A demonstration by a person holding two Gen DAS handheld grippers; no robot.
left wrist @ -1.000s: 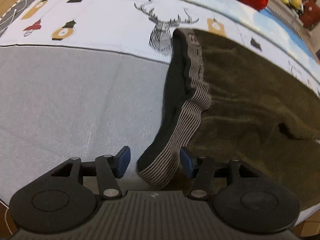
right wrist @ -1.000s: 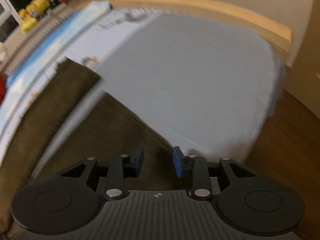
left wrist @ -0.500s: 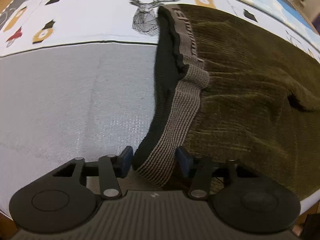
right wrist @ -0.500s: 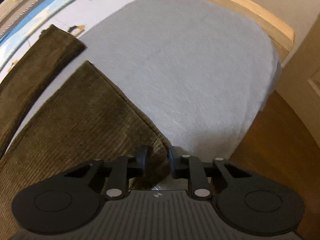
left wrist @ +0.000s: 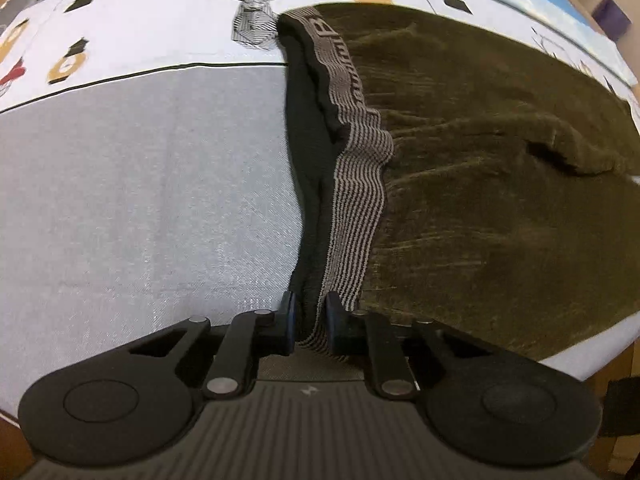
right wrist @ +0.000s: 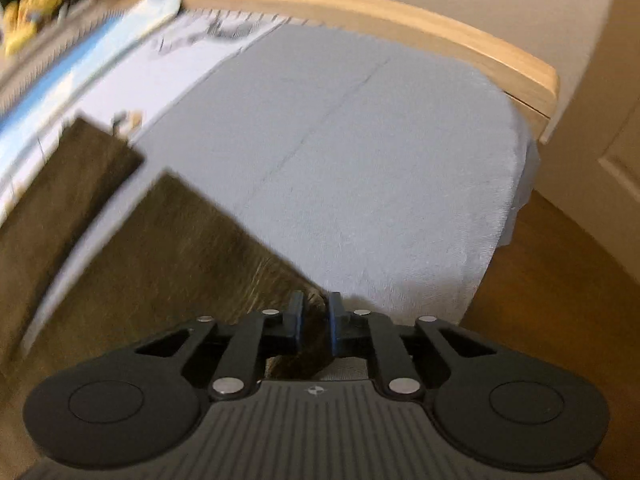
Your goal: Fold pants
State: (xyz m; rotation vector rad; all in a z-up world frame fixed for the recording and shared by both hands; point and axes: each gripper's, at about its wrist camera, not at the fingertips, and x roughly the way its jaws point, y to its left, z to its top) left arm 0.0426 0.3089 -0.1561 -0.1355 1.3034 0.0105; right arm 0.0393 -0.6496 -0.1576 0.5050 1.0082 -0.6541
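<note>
- The bed (left wrist: 132, 200) has a grey sheet, and a printed cover with a deer lies along its far side; a wooden rail (right wrist: 400, 16) runs round the far end.
- The pants (left wrist: 500, 180) are dark green and lie spread along the near edge of the bed, with the striped waistband (left wrist: 356, 208) at one end and the two leg ends (right wrist: 132, 216) at the other.
- The left gripper (left wrist: 308, 322) is closing its jaws on the near corner of the waistband, and the cloth is pinched between the pads.
- The right gripper (right wrist: 316, 322) has the near corner of one leg end between its jaws, but they are opening a little (so this hold looks weak).
- I think the step is to grab both near corners and fold the near side over to the far side.
- To do it well, squeeze the right corner tight first.
- Then lift both ends together, at the same height, so the cloth stays flat.
- Lay the near edge right along the far edge.
</note>
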